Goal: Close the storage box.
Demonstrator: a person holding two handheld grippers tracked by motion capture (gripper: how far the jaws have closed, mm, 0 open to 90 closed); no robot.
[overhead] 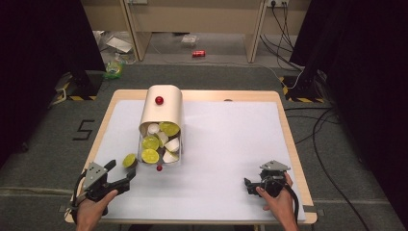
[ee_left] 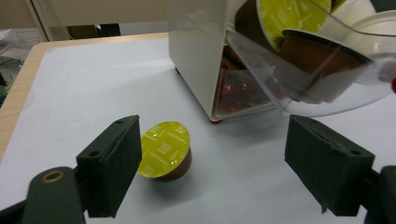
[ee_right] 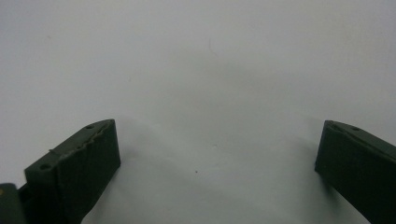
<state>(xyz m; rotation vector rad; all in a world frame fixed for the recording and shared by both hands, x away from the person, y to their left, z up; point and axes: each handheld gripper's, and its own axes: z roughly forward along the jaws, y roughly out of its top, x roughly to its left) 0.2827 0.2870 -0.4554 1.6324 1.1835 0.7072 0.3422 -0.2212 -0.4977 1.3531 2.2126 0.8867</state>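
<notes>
Left gripper view: left gripper (ee_left: pixel 212 172) jaws apart, lime-lidded coffee capsule (ee_left: pixel 164 150) beside near-left jaw; right gripper (overhead: pixel 260 184) spread wide over white mat (overhead: pixel 231 144).

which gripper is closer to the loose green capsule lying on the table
Left. The left gripper sits open right at the green capsule; the right gripper rests far across the table.

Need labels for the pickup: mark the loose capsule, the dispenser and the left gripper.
loose capsule (ee_left: pixel 163 148), left gripper view, on its green foil lid.
dispenser (overhead: pixel 163 111), high view, on its cream curved top.
left gripper (overhead: pixel 122 175), high view, between its fingertips.
</notes>
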